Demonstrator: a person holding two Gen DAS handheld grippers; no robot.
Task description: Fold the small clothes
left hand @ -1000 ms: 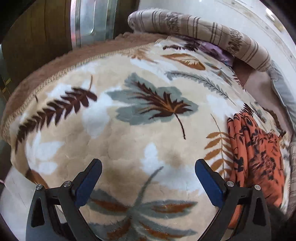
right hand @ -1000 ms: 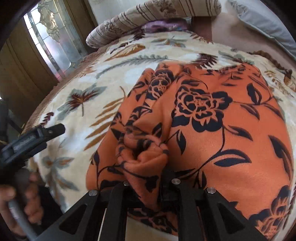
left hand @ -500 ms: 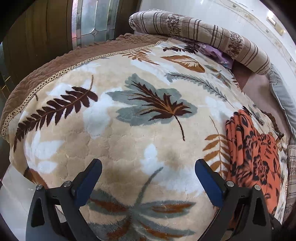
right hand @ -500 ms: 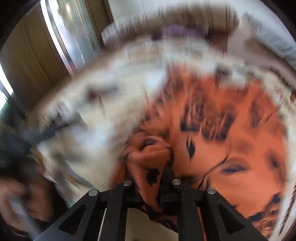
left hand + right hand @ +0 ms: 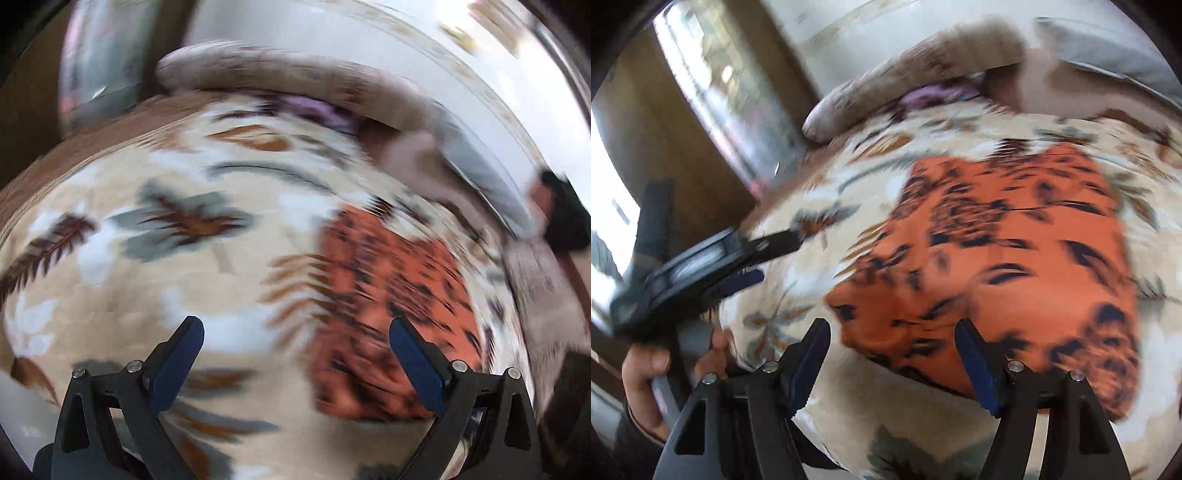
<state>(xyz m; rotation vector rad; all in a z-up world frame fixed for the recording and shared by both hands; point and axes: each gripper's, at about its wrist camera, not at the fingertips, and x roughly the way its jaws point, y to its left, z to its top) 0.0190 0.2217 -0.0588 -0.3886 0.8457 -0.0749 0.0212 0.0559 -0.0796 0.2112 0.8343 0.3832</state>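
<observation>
Frankly, blur leaves nothing readable on the orange garment (image 5: 1004, 258)

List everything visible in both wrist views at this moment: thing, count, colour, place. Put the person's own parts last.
orange garment: one, orange with dark floral print, lying on the blanket, free of both grippers.
blanket: one, cream with brown and grey leaves, covering the bed.
bolster: one, beige striped, along the far edge of the blanket.
purple cloth: one, tucked under the bolster; too blurred to identify.
grey pillow: one, far right.
window: one, glazed, left of the bed.
left gripper: one, black with blue pads, open over the blanket.
right gripper: one, jaws just opened, nothing pinched.
hand: one, holding the left gripper's handle.
</observation>
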